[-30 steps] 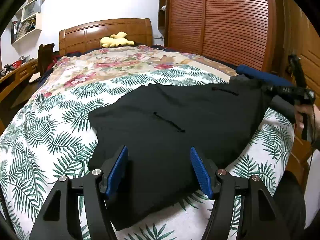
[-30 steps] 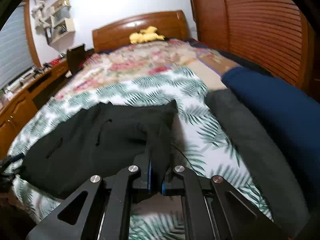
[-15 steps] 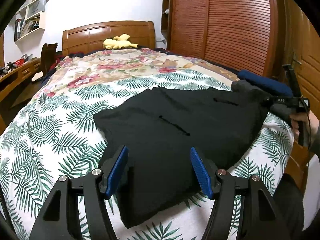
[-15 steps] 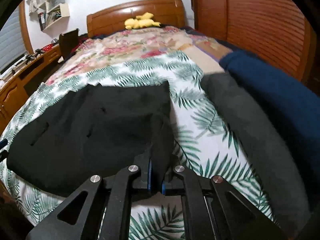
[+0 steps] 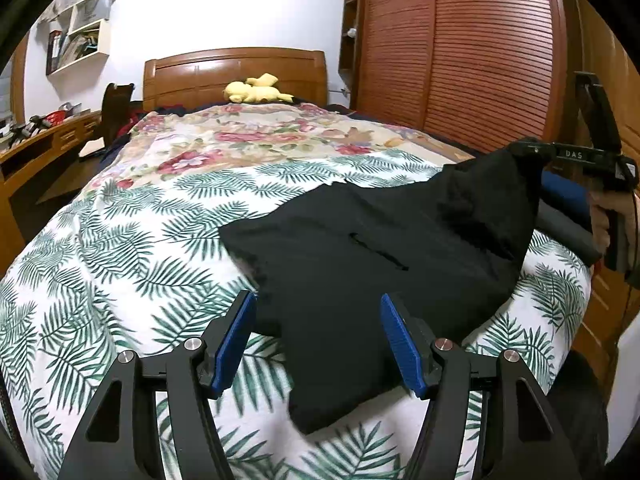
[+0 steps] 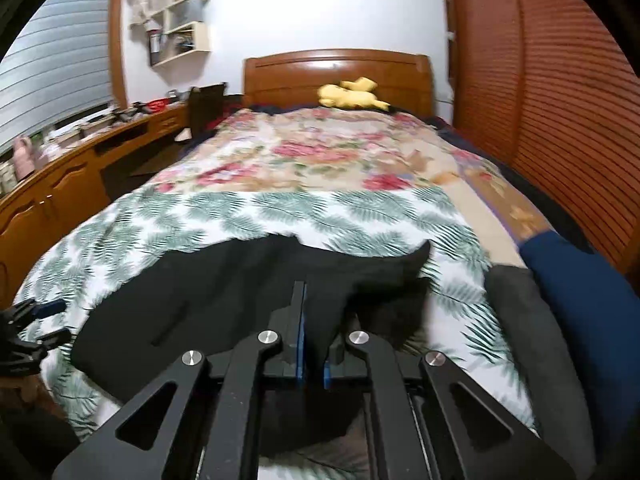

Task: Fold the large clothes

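Observation:
A black garment (image 5: 360, 256) lies on the palm-leaf bedspread (image 5: 120, 264) at the foot of the bed. My left gripper (image 5: 316, 332) is open, its blue pads either side of the garment's near edge, not holding it. My right gripper (image 6: 314, 344) is shut on the garment's right edge (image 6: 320, 320) and lifts that corner off the bed. In the left wrist view the right gripper (image 5: 524, 152) shows at the far right with the raised black corner hanging from it. The left gripper (image 6: 36, 328) shows at the left edge of the right wrist view.
A dark grey folded item (image 6: 528, 328) and a navy blue one (image 6: 580, 292) lie on the bed's right side. A yellow plush toy (image 5: 256, 90) sits by the headboard. A wooden desk (image 6: 60, 184) runs along the left, a slatted wardrobe (image 5: 472, 52) along the right.
My right gripper has lifted the garment's right corner up off the bed and drawn it leftward. My left gripper stays open by the near edge.

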Available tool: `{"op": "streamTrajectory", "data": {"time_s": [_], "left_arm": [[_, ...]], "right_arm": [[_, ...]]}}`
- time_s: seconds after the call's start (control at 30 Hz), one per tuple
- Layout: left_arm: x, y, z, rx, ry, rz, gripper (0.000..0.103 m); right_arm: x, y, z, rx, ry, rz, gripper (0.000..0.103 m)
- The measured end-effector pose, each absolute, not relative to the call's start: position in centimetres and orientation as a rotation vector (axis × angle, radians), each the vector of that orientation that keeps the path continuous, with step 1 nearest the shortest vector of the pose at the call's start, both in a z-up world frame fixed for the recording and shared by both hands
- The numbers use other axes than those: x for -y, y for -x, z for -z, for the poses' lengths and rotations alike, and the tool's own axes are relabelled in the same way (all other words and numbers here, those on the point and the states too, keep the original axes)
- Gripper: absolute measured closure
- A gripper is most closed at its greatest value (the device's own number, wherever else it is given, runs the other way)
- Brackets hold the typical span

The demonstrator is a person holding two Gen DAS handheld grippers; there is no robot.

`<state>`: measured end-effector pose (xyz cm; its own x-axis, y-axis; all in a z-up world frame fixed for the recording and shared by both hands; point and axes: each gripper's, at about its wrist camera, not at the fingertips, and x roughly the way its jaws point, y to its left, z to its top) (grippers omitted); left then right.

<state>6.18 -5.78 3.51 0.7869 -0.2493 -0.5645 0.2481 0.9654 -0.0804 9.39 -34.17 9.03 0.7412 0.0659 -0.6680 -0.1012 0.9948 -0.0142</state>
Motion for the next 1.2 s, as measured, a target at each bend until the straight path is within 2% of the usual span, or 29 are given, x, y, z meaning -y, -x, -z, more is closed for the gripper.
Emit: {"op": "streamTrajectory", "data": {"time_s": [0.43, 0.53, 0.77, 0.93, 1.1, 1.2], "left_arm": [[1.7, -4.7, -4.6, -0.556, 0.039, 0.163, 0.037], [0.5, -4.4, -4.6, -0.548, 0.064, 0.139, 0.037], [-1.0, -4.2, -4.2, -0.552, 0.111, 0.102, 0.037], [-1.0, -4.2, -4.3, -0.548, 0.114, 0.101, 0.037], [-0.6, -4.4, -4.2, -0.553, 0.106, 0.111, 0.037], [-0.2, -4.7, -4.2, -0.553, 0.097, 0.120, 0.037]], "right_arm": [[18.6, -11.2, -11.2, -0.653, 0.095, -0.403, 0.098], [15.3, -10.8, -9.4, -0.695, 0.092, -0.493, 0.098], [11.5, -9.9, -0.7, -0.906, 0.102, -0.570, 0.098], [11.5, -9.7, -1.5, -0.881, 0.123, -0.530, 0.097], [11.5, -9.5, -4.2, -0.865, 0.175, -0.533, 0.067], [11.8, -9.1, -6.3, -0.817, 0.208, -0.532, 0.064]]}}
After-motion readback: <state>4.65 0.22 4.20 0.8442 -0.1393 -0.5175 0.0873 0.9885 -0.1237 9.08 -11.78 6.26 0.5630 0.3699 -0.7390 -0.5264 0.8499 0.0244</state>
